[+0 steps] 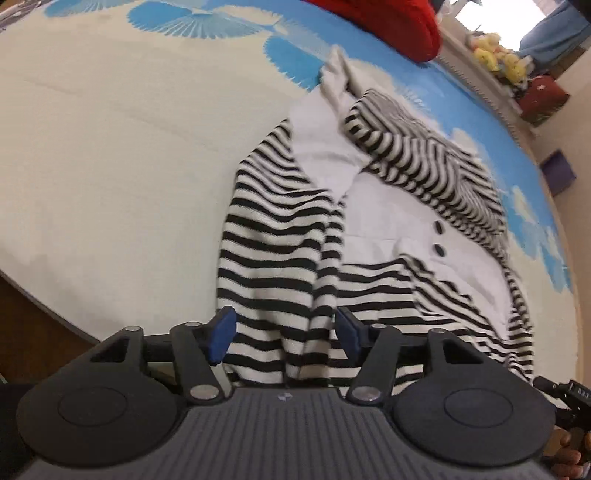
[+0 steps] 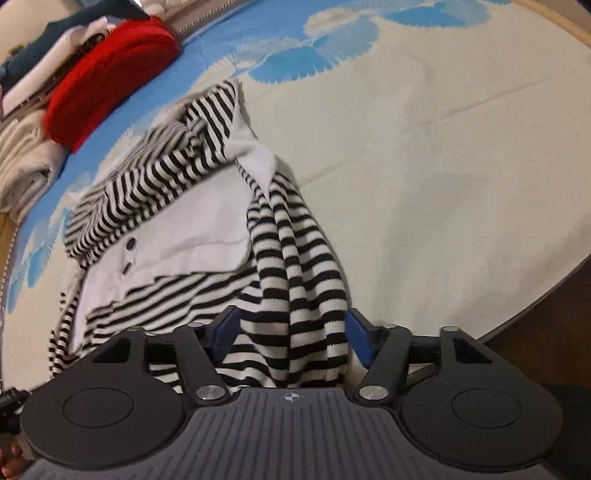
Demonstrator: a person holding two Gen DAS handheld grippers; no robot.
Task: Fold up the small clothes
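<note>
A small black-and-white striped garment [image 1: 280,236] with a white front panel and two dark buttons [image 1: 439,236] lies crumpled on a cream and blue patterned cloth [image 1: 110,155]. My left gripper [image 1: 284,334] has its blue pads either side of a bunched striped hem fold, gripping it. In the right wrist view the same garment [image 2: 177,229] spreads to the left, and my right gripper [image 2: 291,336] holds another bunched striped hem edge between its blue pads.
A folded red knit [image 2: 110,74] sits at the far side with a stack of folded clothes [image 2: 26,162] beside it. The red knit [image 1: 388,26] also shows in the left view. A shelf with yellow toys [image 1: 498,59] stands beyond. The table edge [image 2: 554,295] runs close by.
</note>
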